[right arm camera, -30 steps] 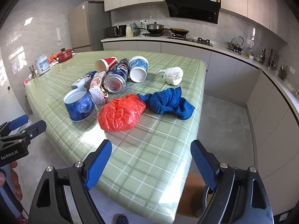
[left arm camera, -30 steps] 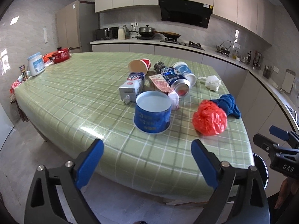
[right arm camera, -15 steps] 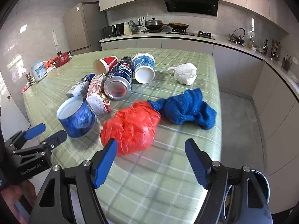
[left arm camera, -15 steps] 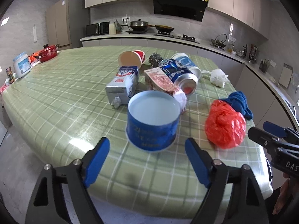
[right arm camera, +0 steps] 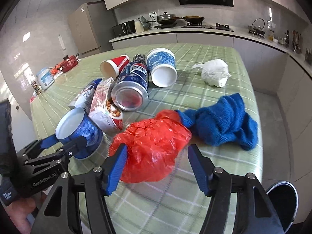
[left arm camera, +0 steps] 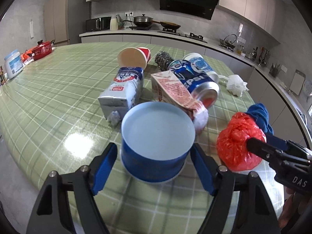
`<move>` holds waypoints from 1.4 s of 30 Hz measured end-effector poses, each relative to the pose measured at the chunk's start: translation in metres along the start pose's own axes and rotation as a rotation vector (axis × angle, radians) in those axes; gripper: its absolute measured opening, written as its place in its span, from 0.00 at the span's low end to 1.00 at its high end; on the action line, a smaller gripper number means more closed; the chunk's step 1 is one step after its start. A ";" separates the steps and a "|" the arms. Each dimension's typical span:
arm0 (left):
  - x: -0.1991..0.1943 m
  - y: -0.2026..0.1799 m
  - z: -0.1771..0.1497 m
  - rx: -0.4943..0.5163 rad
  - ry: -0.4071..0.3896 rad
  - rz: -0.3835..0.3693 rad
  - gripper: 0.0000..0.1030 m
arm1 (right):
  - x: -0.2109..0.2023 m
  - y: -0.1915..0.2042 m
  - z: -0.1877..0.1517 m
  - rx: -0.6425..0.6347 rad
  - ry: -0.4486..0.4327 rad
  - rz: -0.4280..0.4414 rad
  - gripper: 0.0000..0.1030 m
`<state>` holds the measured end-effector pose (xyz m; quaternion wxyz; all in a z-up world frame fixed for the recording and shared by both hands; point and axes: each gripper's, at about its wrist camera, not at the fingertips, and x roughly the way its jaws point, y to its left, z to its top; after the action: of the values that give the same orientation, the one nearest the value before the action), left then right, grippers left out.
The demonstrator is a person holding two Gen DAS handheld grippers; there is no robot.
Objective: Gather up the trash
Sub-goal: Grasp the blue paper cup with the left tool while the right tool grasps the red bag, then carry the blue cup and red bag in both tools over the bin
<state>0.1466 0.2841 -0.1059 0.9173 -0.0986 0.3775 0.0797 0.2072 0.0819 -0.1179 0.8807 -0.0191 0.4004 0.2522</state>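
Note:
A pile of trash lies on the green checked table (left arm camera: 48,101). A blue paper tub (left arm camera: 156,142) stands upright nearest me, between the open fingers of my left gripper (left arm camera: 154,167); it also shows in the right wrist view (right arm camera: 80,130). A crumpled red plastic bag (right arm camera: 150,144) lies between the open fingers of my right gripper (right arm camera: 158,167); it also shows in the left wrist view (left arm camera: 237,142). Behind them lie a Pepsi can (left arm camera: 197,81), a red-printed carton (left arm camera: 171,89), a silver milk carton (left arm camera: 122,89), a red paper cup (left arm camera: 134,58) and a blue-white cup (right arm camera: 161,68).
A blue cloth (right arm camera: 220,122) lies right of the red bag. A white wad (right arm camera: 214,74) lies further back. A steel scourer (left arm camera: 162,60) sits behind the can. A red pot (left arm camera: 42,47) and a white jar (left arm camera: 12,64) stand at the far left. A dark bin (right arm camera: 282,200) stands on the floor.
Both grippers have moved forward over the table edge. The left one now straddles the blue tub and the right one straddles the red bag. Both remain open.

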 end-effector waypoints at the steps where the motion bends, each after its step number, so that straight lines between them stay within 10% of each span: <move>1: 0.002 0.001 0.001 -0.004 0.001 -0.003 0.76 | 0.002 0.001 0.001 0.001 0.001 0.009 0.64; 12: 0.001 0.004 0.005 -0.013 -0.022 -0.025 0.72 | 0.013 0.010 0.006 -0.014 -0.002 0.096 0.13; 42: -0.002 -0.010 -0.019 -0.001 -0.035 0.048 0.75 | -0.052 -0.009 -0.014 -0.034 -0.059 0.029 0.10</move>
<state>0.1343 0.2701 -0.1162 0.9215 -0.0886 0.3637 0.1035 0.1733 0.0487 -0.0919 0.8879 -0.0205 0.3703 0.2722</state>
